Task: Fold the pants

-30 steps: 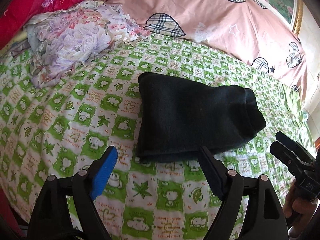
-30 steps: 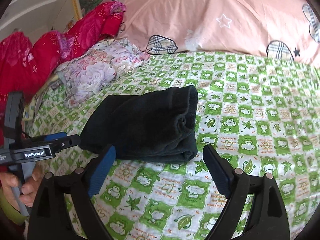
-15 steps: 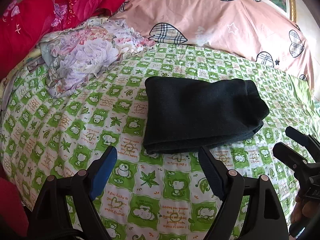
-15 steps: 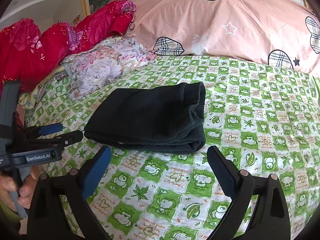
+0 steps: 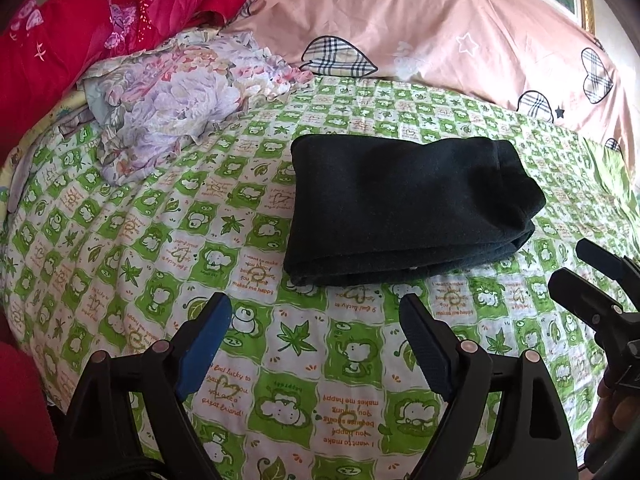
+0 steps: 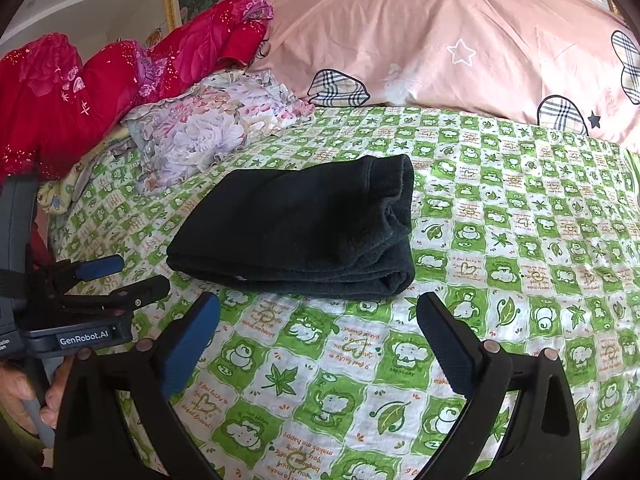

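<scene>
The dark pants (image 5: pixel 404 208) lie folded into a thick rectangle on the green-and-white patterned bed sheet (image 5: pixel 192 224); they also show in the right wrist view (image 6: pixel 304 228). My left gripper (image 5: pixel 316 320) is open and empty, held back from the pants' near edge. My right gripper (image 6: pixel 320 320) is open and empty, also short of the pants. The right gripper shows at the right edge of the left wrist view (image 5: pixel 588 276). The left gripper shows at the left of the right wrist view (image 6: pixel 124 276).
A crumpled floral cloth (image 5: pixel 176 100) lies at the far left of the bed. Red bedding (image 5: pixel 80 32) is piled behind it. A large pink quilt with plaid hearts (image 5: pixel 440 28) runs along the head of the bed.
Both grippers have drawn back and risen from the folded pants, so the pants sit farther from the fingers. The pants have not moved.
</scene>
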A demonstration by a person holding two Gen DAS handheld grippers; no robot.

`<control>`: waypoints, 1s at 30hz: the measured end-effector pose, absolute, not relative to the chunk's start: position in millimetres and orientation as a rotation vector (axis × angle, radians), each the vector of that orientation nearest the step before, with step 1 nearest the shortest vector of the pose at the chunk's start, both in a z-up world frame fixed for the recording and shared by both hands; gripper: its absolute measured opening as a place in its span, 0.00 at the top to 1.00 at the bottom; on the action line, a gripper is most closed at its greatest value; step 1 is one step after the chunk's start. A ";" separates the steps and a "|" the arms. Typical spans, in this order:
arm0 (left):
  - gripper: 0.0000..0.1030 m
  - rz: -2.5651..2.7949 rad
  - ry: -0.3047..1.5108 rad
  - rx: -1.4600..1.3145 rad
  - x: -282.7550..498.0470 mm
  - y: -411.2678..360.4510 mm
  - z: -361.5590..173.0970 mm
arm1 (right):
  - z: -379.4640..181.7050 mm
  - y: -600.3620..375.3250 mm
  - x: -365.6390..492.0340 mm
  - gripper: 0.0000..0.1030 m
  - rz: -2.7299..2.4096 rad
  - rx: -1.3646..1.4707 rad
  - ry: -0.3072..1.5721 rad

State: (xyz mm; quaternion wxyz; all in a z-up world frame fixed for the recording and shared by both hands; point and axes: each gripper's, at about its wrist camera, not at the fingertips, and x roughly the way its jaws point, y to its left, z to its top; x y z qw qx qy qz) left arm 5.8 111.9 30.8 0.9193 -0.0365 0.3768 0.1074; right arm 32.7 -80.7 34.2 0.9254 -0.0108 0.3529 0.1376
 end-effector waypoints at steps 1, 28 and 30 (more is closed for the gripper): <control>0.15 0.216 0.770 -0.079 5.4 112.3 31.0 | 33.2 -80.0 33.0 0.04 0.282 -0.023 0.723; 0.09 0.170 0.715 -0.046 9.6 111.0 30.1 | 21.0 -62.9 47.0 0.04 0.312 -0.029 0.740; 0.09 0.168 0.720 -0.046 10.5 111.5 29.3 | 20.4 -62.2 49.4 0.04 0.312 -0.029 0.742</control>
